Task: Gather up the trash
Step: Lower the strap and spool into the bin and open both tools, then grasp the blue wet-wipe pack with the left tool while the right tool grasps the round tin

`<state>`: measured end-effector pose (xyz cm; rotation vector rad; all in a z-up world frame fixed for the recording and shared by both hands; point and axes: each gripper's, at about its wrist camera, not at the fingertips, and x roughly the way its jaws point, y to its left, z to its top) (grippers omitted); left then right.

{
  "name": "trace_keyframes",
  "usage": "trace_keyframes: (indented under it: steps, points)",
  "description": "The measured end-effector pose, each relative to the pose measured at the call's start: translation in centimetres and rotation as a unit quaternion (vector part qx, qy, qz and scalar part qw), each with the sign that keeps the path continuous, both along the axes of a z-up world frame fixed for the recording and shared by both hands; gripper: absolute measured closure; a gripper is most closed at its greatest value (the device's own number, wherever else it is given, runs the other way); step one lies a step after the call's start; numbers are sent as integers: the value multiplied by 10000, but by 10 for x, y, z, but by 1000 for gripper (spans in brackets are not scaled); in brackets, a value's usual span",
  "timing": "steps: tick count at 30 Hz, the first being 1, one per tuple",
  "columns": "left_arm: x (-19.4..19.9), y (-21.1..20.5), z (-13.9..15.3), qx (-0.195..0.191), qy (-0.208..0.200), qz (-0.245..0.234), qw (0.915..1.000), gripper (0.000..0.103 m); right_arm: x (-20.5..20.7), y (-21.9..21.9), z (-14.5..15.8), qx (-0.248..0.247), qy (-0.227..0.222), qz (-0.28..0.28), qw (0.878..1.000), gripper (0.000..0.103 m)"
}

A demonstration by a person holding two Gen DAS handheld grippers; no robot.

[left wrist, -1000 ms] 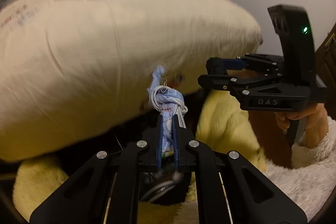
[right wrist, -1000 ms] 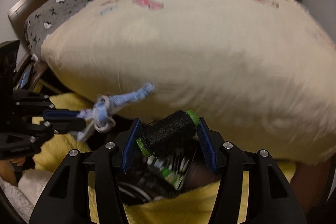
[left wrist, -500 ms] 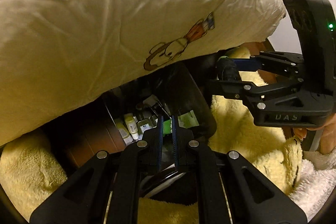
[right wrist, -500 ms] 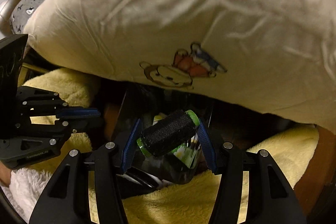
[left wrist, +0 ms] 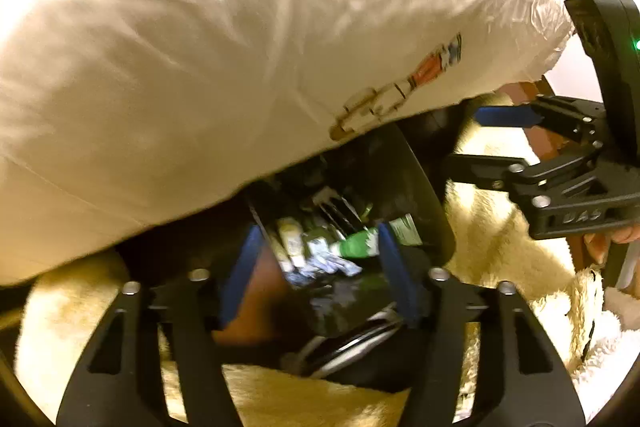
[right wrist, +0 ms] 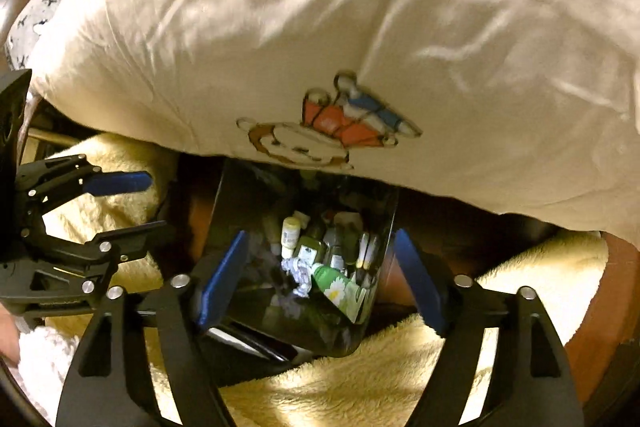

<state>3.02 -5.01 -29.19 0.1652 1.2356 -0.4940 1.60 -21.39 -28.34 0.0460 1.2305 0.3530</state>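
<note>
Below the big cream pillow (right wrist: 320, 27), at the lower middle of both frames, stands a dark trash bin (right wrist: 384, 227) with its mouth open toward the cameras. It sits between folds of a yellow fluffy blanket (right wrist: 340, 387).

Inside the bin lie several small things: a crumpled blue-white scrap (right wrist: 298, 273), a green tube with a daisy print (right wrist: 336, 283), a small pale bottle (right wrist: 290, 233) and a dark green bottle (right wrist: 310, 249). Other pieces there are too dark to name. In the left wrist view the same scrap (left wrist: 324, 265) and green tube (left wrist: 358, 247) show near the middle, a bit blurred.

Both tools hang over the bin, pointing steeply down. The left tool (left wrist: 316, 275) has its jaws opening, with nothing between the blue pads; the scrap lies under them in the bin. The right tool (right wrist: 316, 283) has its jaws opening too, wider, and holds nothing.

At the right edge of the left wrist view, a hand (left wrist: 612, 241) grips the handle of the right tool. The pillow carries a printed cartoon figure (right wrist: 324, 131) near its lower edge.
</note>
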Motion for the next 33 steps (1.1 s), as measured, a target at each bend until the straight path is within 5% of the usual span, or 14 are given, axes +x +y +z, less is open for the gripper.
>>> trace_keyframes:
  steps: [7, 11, 17, 33]
  points:
    - [3, 15, 80, -366, -889, 1, 9954, 14, 14, -16, 71, 95, -1001, -270, 9946, 7]
    - [24, 24, 126, -447, -1499, 73, 9877, 8, 37, -31, 114, 6, -1607, -493, 9858, 6]
    - [83, 23, 167, -251, -2091, 323, 9770, 8, 100, -52, 148, -139, -1940, -806, 9776, 6]
    - [273, 4, 165, -185, -1962, 699, 9779, 9, 295, -49, 150, -575, -1916, -971, 9750, 10]
